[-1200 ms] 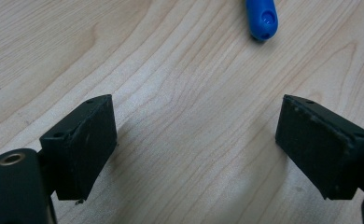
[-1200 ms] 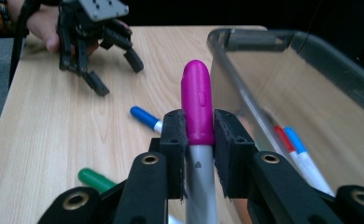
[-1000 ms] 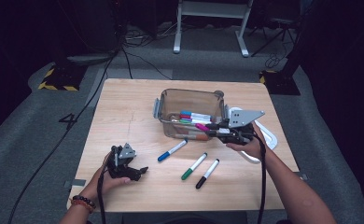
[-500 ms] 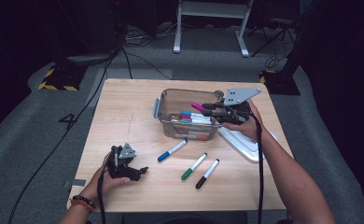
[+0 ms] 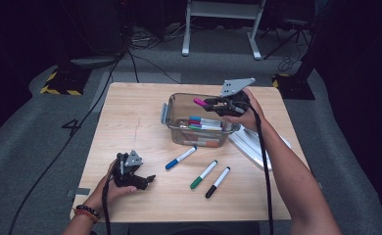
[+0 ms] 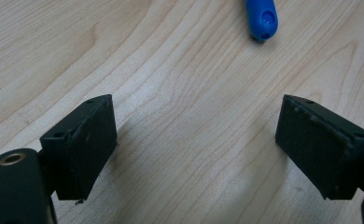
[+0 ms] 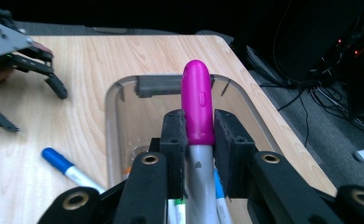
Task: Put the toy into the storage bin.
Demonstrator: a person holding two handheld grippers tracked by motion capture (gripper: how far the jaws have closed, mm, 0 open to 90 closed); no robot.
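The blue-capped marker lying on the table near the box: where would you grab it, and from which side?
Probably at mid-barrel, from straight above. The blue-capped marker lies flat on the table, clear of the green marker and the box, so the open left tongs could straddle its white barrel crosswise. The rounded cap end seems likelier to slip.

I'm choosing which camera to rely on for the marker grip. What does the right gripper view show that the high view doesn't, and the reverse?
Right gripper view alone: the black pads pressing either side of the pink-capped marker, at the join of cap and grey barrel, cap pointing out over the clear bin.

High view alone: the green marker and black marker lying on the table, and the white lid beside the bin.

Both: the pink-capped marker held over the bin, the blue marker, and the left gripper resting on the table.
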